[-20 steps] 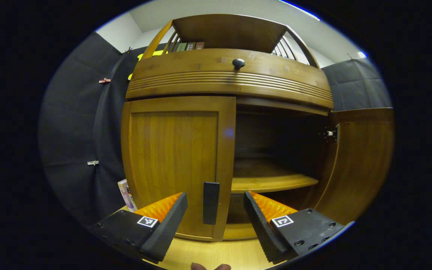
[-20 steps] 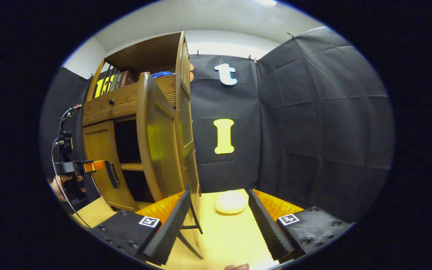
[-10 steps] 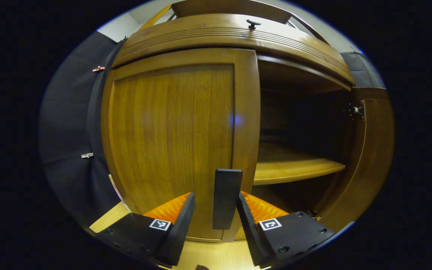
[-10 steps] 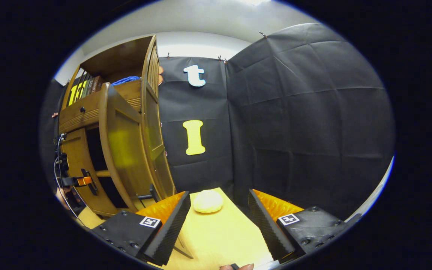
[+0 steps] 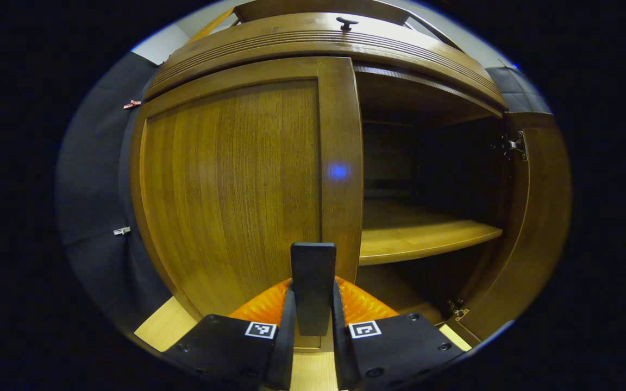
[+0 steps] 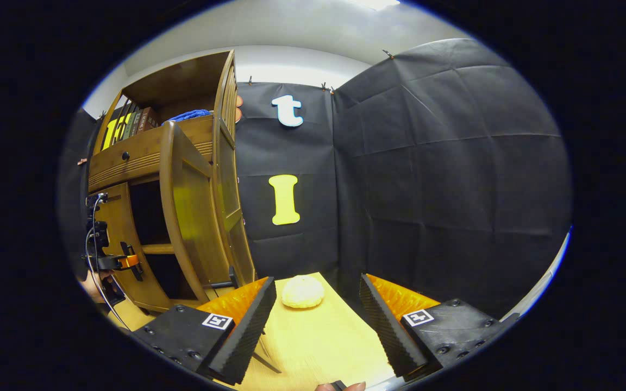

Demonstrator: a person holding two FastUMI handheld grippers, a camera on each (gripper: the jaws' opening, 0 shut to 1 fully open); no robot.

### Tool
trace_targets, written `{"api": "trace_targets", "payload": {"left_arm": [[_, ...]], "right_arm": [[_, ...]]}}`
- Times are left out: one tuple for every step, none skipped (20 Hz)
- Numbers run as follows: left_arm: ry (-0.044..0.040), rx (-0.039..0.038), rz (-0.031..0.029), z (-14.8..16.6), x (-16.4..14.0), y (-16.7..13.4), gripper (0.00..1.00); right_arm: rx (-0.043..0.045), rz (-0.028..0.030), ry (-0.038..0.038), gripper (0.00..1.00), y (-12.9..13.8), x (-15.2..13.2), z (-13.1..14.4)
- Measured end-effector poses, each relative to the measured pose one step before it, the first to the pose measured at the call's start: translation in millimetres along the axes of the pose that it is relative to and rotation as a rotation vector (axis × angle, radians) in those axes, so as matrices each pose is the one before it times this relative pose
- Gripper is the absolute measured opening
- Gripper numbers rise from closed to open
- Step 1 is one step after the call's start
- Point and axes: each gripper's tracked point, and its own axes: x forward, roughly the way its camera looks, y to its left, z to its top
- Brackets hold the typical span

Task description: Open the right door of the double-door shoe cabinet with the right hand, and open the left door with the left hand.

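Wooden and warm brown, the double-door shoe cabinet (image 5: 269, 179) stands on a pale wood floor (image 6: 313, 342) against the booth's black cloth wall. In the left gripper view its left door (image 5: 237, 184) is closed, a flat framed panel with vertical grain, and its dark, upright bar handle (image 5: 313, 282) sits at the door's inner edge, low down. The left gripper (image 5: 313, 326) is clamped on that handle: both fingers press against its sides, one on each side. The right door (image 5: 536, 217) is swung wide open, with a metal hinge (image 5: 511, 145) showing near its top. Between the doors the dark interior is exposed, crossed by a lighter wooden shelf (image 5: 421, 239). Above the doors runs a curved, ribbed drawer front with a small dark knob (image 5: 346, 23).

In the right gripper view the cabinet is at the left, with the open right door seen nearly edge-on and books (image 6: 133, 122) and a blue cloth (image 6: 191, 115) in the top compartment. The left gripper appears there too, small, at the left door. The right gripper (image 6: 313, 320) is well apart from the cabinet with its fingers spread wide and nothing between them; beyond them a pale round bun-like object (image 6: 302, 291) lies on the floor.
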Motion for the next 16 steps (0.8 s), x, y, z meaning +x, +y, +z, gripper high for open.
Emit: {"api": "trace_targets", "payload": {"left_arm": [[-0.00454, 0.00643, -0.00078, 1.39, -1.32, 0.72, 0.34], [-0.00179, 0.00708, -0.00094, 0.74, 0.39, -0.10, 0.34], [-0.00412, 0.00495, -0.00326, 1.41, 0.42, -0.19, 0.34], [-0.00226, 0.00139, -0.00380, 0.43, 0.49, -0.80, 0.33], [-0.00329, 0.00081, -0.00549, 1.09, 0.65, -0.35, 0.33], [-0.00320, 0.00083, -0.00547, -0.31, -0.16, -0.22, 0.33], [-0.00287, 0.00118, -0.00545, 0.74, -0.20, -0.02, 0.33], [-0.00121, 0.00074, -0.00358, 0.19, -1.29, 0.16, 0.33], [0.00011, 0.00027, -0.00252, -0.06, 0.82, 0.23, 0.33], [-0.00150, -0.00033, -0.00224, -2.87, 0.83, -0.50, 0.33], [0.00007, 0.00144, -0.00227, 0.69, 1.24, 0.49, 0.33], [-0.00122, 0.00214, -0.00222, 0.82, -1.19, 0.13, 0.33], [-0.00025, 0.00163, -0.00235, 1.20, 0.83, -0.28, 0.33], [0.00005, 0.00059, -0.00132, -0.46, -1.39, -0.38, 0.33], [0.00078, 0.00014, -0.00037, 0.87, -0.37, 0.62, 0.32], [-0.00004, 0.00070, -0.00018, 0.19, -0.33, -0.31, 0.31]], "right_arm": [[-0.00676, -0.00320, -0.00530, 0.98, -0.21, -0.35, 1.62], [-0.00495, -0.00260, -0.00307, 0.92, 1.01, -0.19, -0.01], [-0.00248, -0.00073, -0.00060, 0.92, -0.35, -0.94, -0.03], [-0.00141, 0.00014, 0.00039, 0.92, 1.44, -0.21, -0.63], [-0.00221, -0.00096, 0.00165, 0.92, 0.59, -0.45, -0.34], [-0.00190, 0.00144, -0.00085, 0.92, 1.84, 0.39, 0.14], [-0.00184, 0.00179, -0.00074, 0.92, 1.64, -0.31, -0.33], [-0.00293, 0.00111, 0.00035, 0.92, 2.54, 0.61, 0.15], [-0.00381, -0.00025, -0.00030, 0.92, 0.14, -1.87, -0.61], [-0.00371, -0.00147, -0.00051, 0.92, 1.46, 0.22, 0.53], [-0.00254, 0.00001, -0.00031, 0.92, 2.07, -1.86, -0.91], [-0.00268, 0.00011, -0.00032, 0.92, 2.90, -1.19, -0.13], [-0.00432, -0.00022, 0.00217, 0.92, 2.05, -2.57, -1.25], [-0.00486, -0.00101, 0.00330, 0.92, 3.32, -1.80, -1.55], [-0.00239, -0.00027, 0.00299, 0.92, 2.07, -3.08, -2.19], [0.00008, 0.00194, 0.00403, 0.98, 5.00, -2.51, -1.19]]}}
